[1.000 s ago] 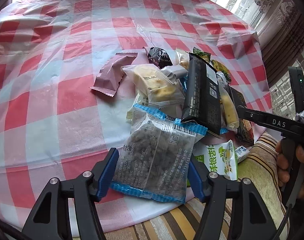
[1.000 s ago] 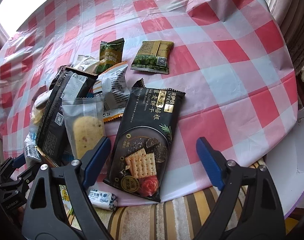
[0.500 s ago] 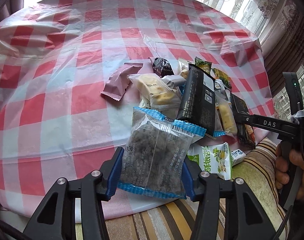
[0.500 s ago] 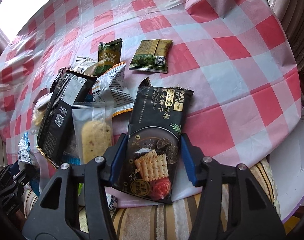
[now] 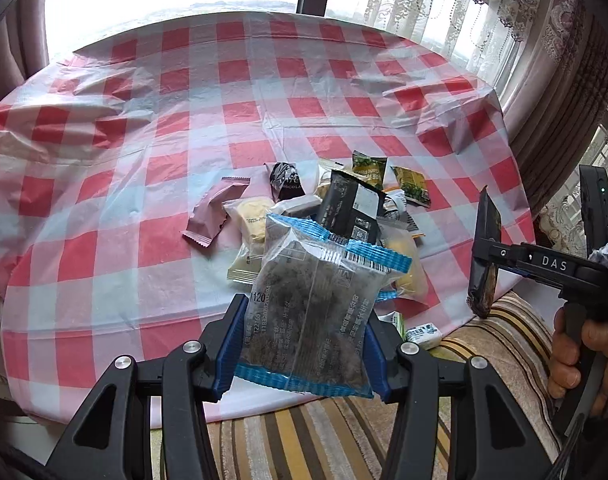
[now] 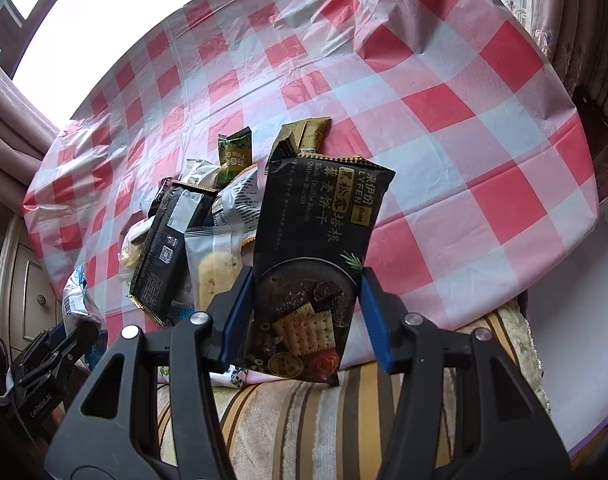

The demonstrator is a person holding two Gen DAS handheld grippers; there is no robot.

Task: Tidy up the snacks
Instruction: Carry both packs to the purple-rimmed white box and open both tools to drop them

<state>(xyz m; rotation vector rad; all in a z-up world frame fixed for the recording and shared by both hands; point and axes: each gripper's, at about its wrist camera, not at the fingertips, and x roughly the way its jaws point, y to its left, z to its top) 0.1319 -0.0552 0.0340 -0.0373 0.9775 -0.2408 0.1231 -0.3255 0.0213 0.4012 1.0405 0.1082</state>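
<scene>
The clear blue-edged packet (image 5: 311, 304) of dark contents sat clamped across its width between the blue fingers (image 5: 227, 346) of the left gripper (image 5: 302, 350), its long axis running forward along them, and it hung clear of the tabletop (image 5: 104, 208), above the near edge. The black biscuit pack (image 6: 317, 264) was pinched the same way in the right gripper (image 6: 304, 316), upright, long axis pointing away from the fingers (image 6: 373, 318) and its lower end drooping below them. Both packets were therefore already in hand, with the remaining snack pile (image 5: 343, 204) ahead and between the two grippers; any placing spot looked to lie on the bare checked cloth, wide to the left of the pile and to its right alike.

In the left view the right gripper's pack showed only edge-on, beside a hand (image 5: 579, 344) on the handle. A small white-and-green sachet (image 5: 423, 330) peeked from behind the left fingers at the tabletop's edge, mostly hidden. The pile's lower packets overlapped, so their number could not be told. No box or tray for sorting was visible.
</scene>
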